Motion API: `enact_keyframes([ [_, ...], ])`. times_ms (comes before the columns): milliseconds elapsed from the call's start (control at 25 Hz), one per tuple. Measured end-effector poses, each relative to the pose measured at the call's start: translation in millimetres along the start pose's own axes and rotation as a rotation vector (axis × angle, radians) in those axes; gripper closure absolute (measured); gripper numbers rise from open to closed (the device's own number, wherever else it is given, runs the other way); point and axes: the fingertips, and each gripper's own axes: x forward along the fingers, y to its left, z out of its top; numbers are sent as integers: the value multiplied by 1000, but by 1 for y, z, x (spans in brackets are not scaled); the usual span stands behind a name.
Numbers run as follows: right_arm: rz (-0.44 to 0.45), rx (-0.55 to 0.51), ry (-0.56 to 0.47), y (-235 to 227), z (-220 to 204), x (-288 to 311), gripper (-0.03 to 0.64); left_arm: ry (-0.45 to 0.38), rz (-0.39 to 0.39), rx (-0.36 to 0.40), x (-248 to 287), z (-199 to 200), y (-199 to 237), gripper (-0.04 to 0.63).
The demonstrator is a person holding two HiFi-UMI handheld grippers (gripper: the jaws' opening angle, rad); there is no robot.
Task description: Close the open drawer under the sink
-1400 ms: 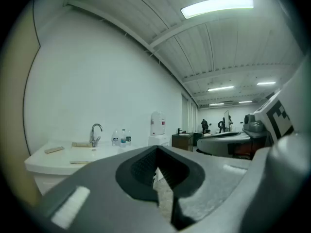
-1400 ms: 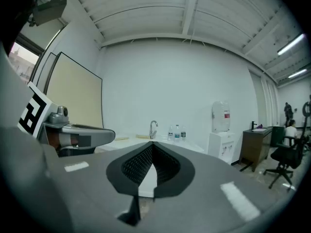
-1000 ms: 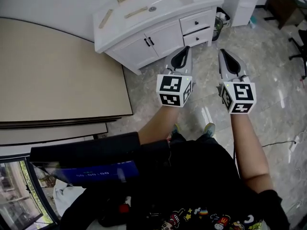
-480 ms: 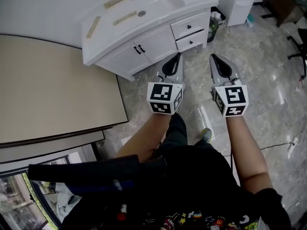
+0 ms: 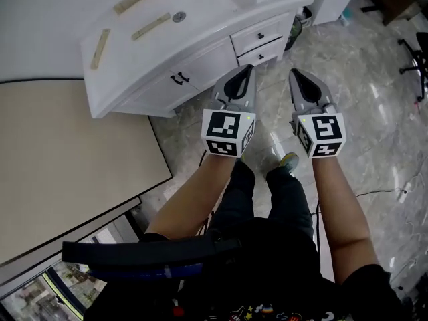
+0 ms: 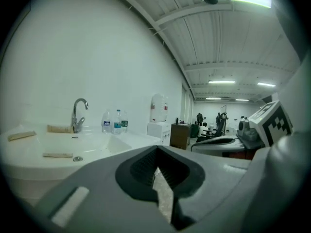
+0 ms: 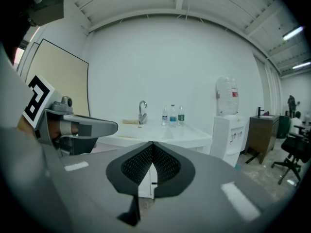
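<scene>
Closest in, the person stands on the marble floor, one shoe showing between bare forearms held out in front. The left gripper and the right gripper sit side by side, near each other but apart, both pointing toward the cabinet. On each, the jaws are brought together at the tips with nothing between them. Ahead of them is the white cabinet, and neither gripper touches it. Its two drawers are stacked at the right end, beside a pair of doors with black handles. From this angle I can't tell which drawer stands out. On top is the sink, with wooden strips lying on the counter to its left. Behind the basin stand the tap and three water bottles, and a water cooler is off to the right. A beige board fills the left.
</scene>
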Motion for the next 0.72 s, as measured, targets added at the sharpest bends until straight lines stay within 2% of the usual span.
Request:
enact_keyframes([
  [80,10,13,5,-13,-30,26,594,5,31,-20,21,-28,11,595],
  [200,39,-15,-30,-28,-75,76,592,-31,72,-20,61,-73,36,595],
  [320,77,-18,-45,-40,-134,128,592,-39,97,-22,105,-137,58,595],
  [400,72,-8,-46,-55,-179,165,590,-41,111,-19,134,-181,71,587],
  [480,64,-10,-49,-70,-218,203,547,-51,121,-17,160,-221,84,580],
  [560,70,-25,-60,-78,-251,238,546,-67,129,-18,182,-255,97,579],
  [720,77,-56,-67,-89,-301,299,503,-123,152,-29,207,-303,123,575],
])
